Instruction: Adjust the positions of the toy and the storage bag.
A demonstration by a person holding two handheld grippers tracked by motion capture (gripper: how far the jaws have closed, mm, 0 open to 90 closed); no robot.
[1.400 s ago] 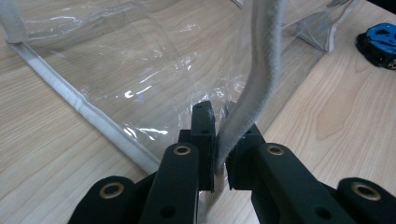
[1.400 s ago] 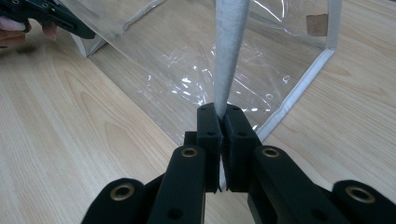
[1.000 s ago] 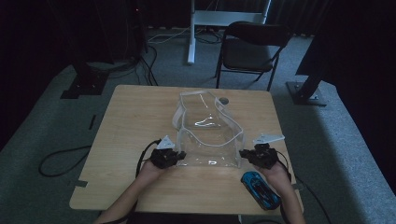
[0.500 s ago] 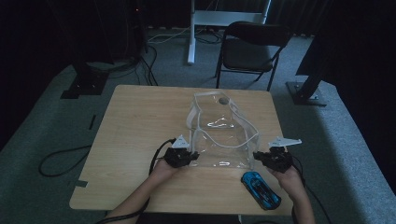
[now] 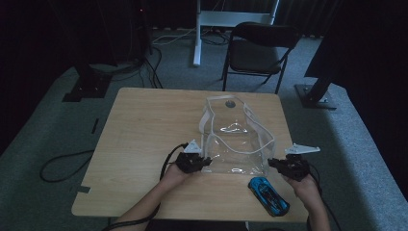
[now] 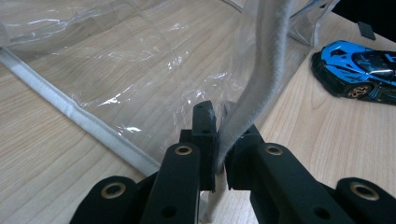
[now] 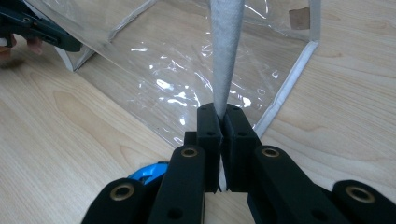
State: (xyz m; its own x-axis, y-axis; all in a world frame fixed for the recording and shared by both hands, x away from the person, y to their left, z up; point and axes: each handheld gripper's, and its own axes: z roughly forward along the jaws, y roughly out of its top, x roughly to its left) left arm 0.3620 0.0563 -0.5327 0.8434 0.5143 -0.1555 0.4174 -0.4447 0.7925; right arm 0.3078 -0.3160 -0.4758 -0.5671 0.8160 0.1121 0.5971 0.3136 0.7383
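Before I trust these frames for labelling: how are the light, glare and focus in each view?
High view: dim, surroundings almost black, clear plastic bag faint. Left gripper view: bright, glare streaks on the plastic, blue toy car sharp. Right gripper view: bright, white glints, nearby grey strap slightly soft.

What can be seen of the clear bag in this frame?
The clear bag is glossy see-through plastic, edged in pale grey-white fabric trim, with a flap bearing a round snap at its far end. It lies on the wooden table right of centre, its mouth toward the person. The left gripper and right gripper each pinch the trim at a near corner, jaws shut on it. A blue toy car lies close by, apart from it.
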